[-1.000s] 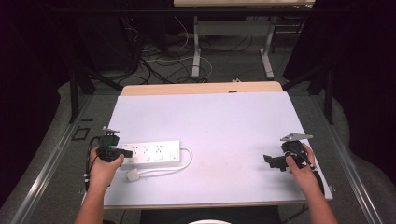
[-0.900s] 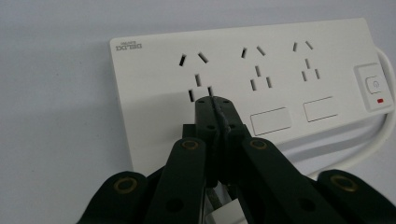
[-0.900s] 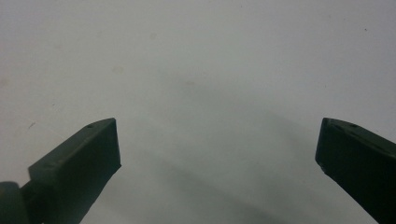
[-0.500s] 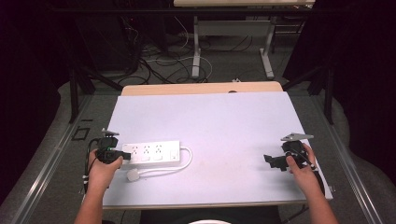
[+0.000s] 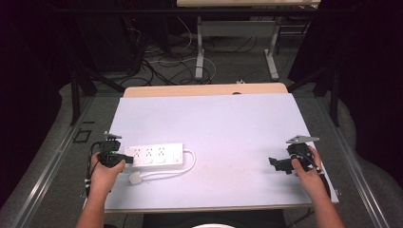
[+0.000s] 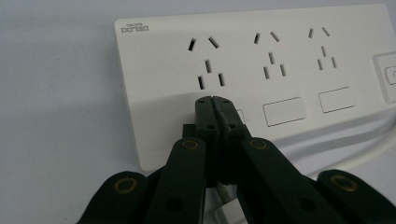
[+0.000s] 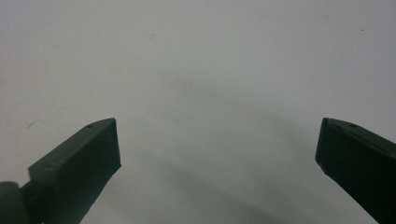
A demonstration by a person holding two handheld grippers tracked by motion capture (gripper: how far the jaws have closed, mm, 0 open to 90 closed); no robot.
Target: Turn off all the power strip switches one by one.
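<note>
we note left gripper (image 6: 215,100) jaws pressed together over power strip (image 6: 261,70), likely pinning it; right gripper (image 7: 217,140) wide, empty, waiting apart.

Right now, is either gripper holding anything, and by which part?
Nothing is held. The left gripper is shut, its tips at the near edge of the white power strip, nothing clamped. The right gripper is open over the bare table.

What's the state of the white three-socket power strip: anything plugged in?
Empty: all three sockets of the white plastic power strip show bare slots; its own white plug lies loose on the table.
</note>
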